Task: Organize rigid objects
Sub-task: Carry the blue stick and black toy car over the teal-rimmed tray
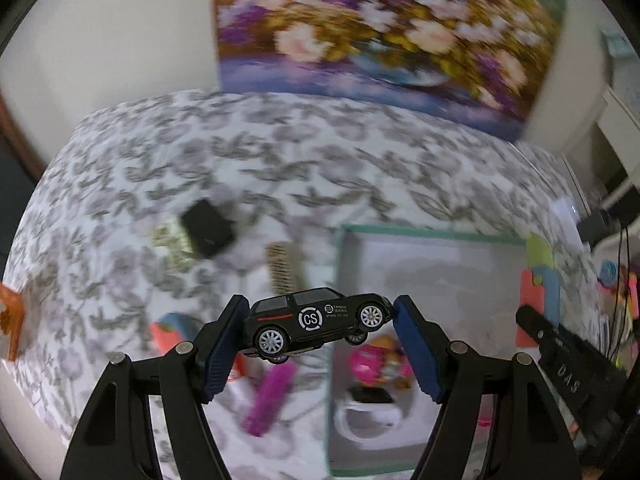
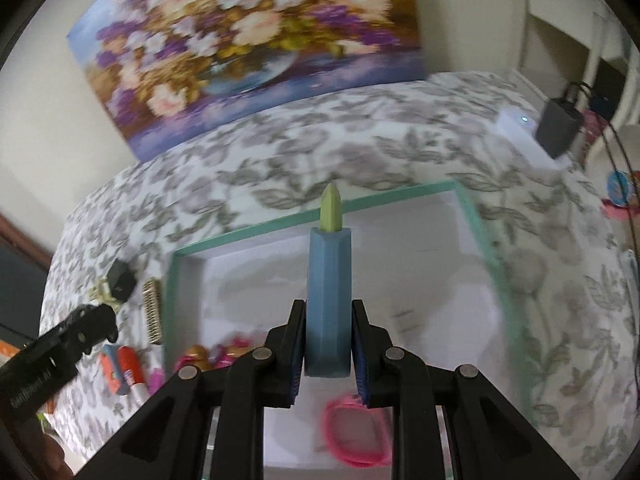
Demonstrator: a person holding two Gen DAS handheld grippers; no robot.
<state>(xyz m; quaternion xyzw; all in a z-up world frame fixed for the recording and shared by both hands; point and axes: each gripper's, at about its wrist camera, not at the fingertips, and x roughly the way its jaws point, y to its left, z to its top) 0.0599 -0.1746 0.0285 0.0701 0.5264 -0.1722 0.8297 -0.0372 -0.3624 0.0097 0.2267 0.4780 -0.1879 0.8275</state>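
My left gripper (image 1: 318, 320) is shut on a black toy car (image 1: 316, 322) with a white CS logo, held in the air over the left edge of a teal-rimmed white box (image 1: 432, 233). My right gripper (image 2: 329, 344) is shut on a blue block with a green pointed tip (image 2: 329, 280), held upright above the same box (image 2: 320, 210). The box holds a pink toy (image 1: 376, 362), a white cup-like piece (image 1: 368, 416) and a pink ring-shaped thing (image 2: 356, 436). The right gripper also shows at the right of the left wrist view (image 1: 560, 356).
On the floral bedspread (image 1: 160, 160) left of the box lie a black box (image 1: 206, 228), a comb-like piece (image 1: 282, 266), a magenta stick (image 1: 270, 398) and an orange-red toy (image 1: 172, 334). A flower painting (image 1: 380, 32) leans on the wall behind. A black charger (image 2: 558, 126) hangs at right.
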